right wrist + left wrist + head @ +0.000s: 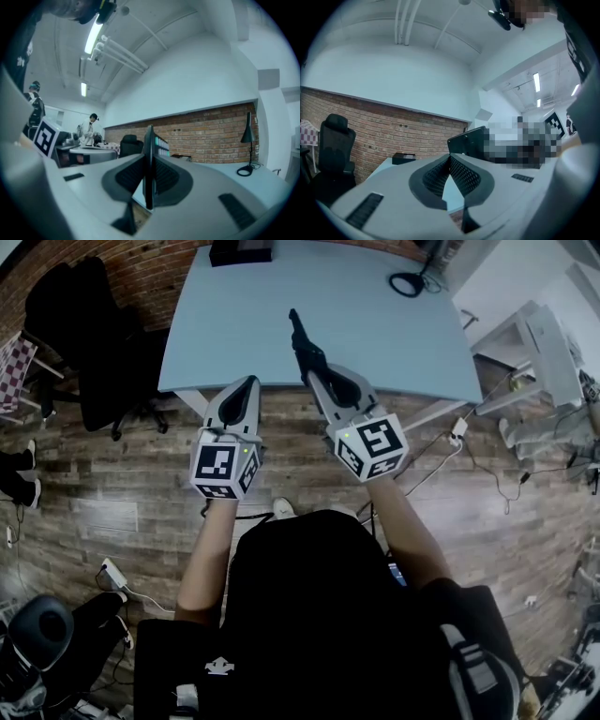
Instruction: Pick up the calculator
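Note:
The calculator is a thin black slab held on edge, off the table, over the front part of the light blue table. My right gripper is shut on its near end. In the right gripper view the calculator stands edge-on between the pads, with pale keys showing on its right face. The left gripper hovers level at the table's front edge, left of the right one. Its jaws meet at the tips with nothing between them. From there the calculator shows as a dark slab to the right.
A black box sits at the table's far edge and a black lamp base at the far right. A black office chair stands left of the table. Cables and a power strip lie on the wooden floor at the right.

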Tool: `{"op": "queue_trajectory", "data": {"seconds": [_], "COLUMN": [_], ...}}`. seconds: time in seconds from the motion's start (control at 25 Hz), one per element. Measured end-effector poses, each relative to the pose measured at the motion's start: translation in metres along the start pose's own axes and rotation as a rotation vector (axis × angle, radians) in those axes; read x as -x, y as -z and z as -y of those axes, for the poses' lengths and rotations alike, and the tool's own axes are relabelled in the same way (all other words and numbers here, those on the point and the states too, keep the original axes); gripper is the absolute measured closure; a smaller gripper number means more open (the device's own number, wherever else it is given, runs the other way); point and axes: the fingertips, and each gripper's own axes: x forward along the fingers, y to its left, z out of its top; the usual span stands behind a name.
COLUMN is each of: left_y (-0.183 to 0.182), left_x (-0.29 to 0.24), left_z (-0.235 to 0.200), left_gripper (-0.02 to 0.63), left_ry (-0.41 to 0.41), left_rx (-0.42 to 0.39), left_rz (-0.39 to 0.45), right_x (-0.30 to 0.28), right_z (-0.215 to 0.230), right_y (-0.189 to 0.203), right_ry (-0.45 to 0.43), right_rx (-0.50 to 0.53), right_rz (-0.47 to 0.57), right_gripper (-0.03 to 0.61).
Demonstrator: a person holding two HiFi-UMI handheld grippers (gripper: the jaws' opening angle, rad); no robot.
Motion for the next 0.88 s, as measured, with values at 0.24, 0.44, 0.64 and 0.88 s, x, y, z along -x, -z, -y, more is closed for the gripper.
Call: {"op": "queue_trajectory", "data": {"seconds": [0.24,0.44,0.64,0.88], "left_y": [-0.004,-0.007,-0.012,-0.013], "left_x": [-0.006,-0.007,-0.004,0.004], "left_z": [0.014,0.031,0.055,0.086], "left_gripper": [0.609,0.609,0.609,0.609], "left_ry": [-0.009,-0.025,-0.044,-0.053], "left_rx": [-0.006,-0.006,-0.006,-0.016], "left_rz": [0.004,0.010,0.022,0.025], "right_x": [0.011,0.028,0.051,0.084], "right_z": [0.011,0.021,0.027,0.034], "right_y": [-0.002,-0.003,-0.009,-0.009], "right_ry": [-0.006,-0.016,-0.036,-0.040], "right_rx": [-0.006,-0.005,0.002,-0.002], "right_rz": [0.005,0.004,0.012,0.021], "right_gripper": [0.525,0.525,0.525,0.525]}}
